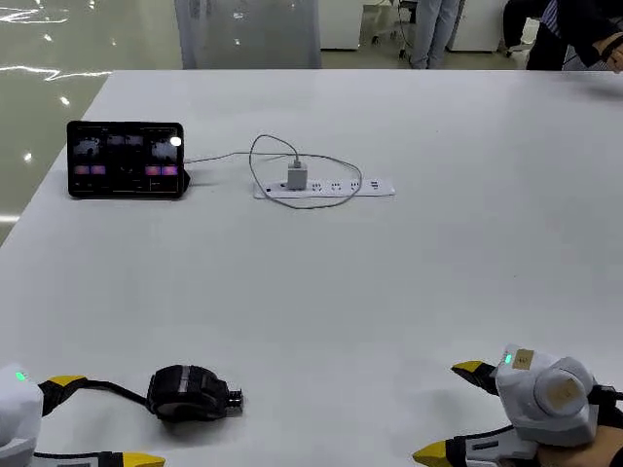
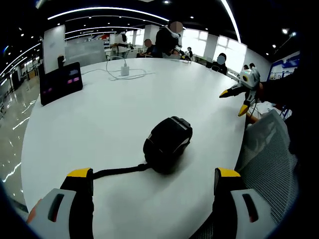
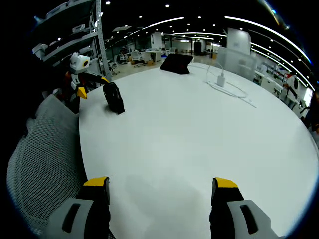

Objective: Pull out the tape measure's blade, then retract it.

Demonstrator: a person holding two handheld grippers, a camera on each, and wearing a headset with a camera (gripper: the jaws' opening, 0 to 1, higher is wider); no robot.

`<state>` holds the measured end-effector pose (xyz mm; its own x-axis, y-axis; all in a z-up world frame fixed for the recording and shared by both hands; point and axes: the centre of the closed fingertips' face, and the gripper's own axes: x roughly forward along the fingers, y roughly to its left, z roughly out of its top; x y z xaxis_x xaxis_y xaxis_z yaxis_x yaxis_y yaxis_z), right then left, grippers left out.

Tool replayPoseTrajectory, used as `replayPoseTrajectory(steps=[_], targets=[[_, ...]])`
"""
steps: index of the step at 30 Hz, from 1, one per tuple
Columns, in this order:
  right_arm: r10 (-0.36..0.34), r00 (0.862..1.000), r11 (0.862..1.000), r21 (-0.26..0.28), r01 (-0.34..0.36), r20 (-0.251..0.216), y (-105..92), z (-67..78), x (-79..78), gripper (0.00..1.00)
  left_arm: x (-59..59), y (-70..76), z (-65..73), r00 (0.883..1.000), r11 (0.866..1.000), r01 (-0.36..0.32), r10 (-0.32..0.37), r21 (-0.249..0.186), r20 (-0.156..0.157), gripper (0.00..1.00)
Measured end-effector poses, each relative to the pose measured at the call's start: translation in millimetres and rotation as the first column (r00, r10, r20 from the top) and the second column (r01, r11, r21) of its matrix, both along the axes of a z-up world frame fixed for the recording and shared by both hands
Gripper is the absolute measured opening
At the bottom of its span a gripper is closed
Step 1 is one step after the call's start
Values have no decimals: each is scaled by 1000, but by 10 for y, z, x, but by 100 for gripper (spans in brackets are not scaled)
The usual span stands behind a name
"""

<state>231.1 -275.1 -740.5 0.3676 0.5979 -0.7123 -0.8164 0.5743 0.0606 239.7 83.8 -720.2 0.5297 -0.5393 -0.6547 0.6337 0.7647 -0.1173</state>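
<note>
A black tape measure (image 1: 190,392) lies on the white table near its front edge, a black wrist strap trailing from it to the left. In the left gripper view the tape measure (image 2: 168,143) sits just ahead of my left gripper (image 2: 154,180), whose yellow-tipped jaws stand wide apart, and the strap runs toward the left jaw. In the head view the left gripper (image 1: 92,418) is at the bottom left, open. My right gripper (image 1: 453,411) is at the bottom right, open and holding nothing, far from the tape measure (image 3: 113,97). No blade is out.
A dark tablet (image 1: 126,160) stands at the back left. A white power strip (image 1: 326,187) with a charger and looped cable lies at the back middle. People stand beyond the table's far edge. A mesh chair back (image 3: 45,164) is beside the table's near edge.
</note>
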Motion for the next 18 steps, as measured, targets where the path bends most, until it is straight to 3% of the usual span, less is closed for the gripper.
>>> replayPoseTrajectory(steps=[5, 7, 18], targets=[[-24, 1000, 1000, 18, 24, 11, -122, 25, 10, 93, 11, 41, 29, 1000, 1000, -2, 2, 4, 7, 99], [-18, 1000, 998, 67, 16, 23, -114, 76, -4, 99, 2, 55, 29, 1000, 1000, 1, -1, 10, 9, 99], [-44, 998, 998, 45, 42, 41, -347, 117, 32, 99, -32, 99, 44, 1000, 1000, 3, -3, 16, 18, 99]])
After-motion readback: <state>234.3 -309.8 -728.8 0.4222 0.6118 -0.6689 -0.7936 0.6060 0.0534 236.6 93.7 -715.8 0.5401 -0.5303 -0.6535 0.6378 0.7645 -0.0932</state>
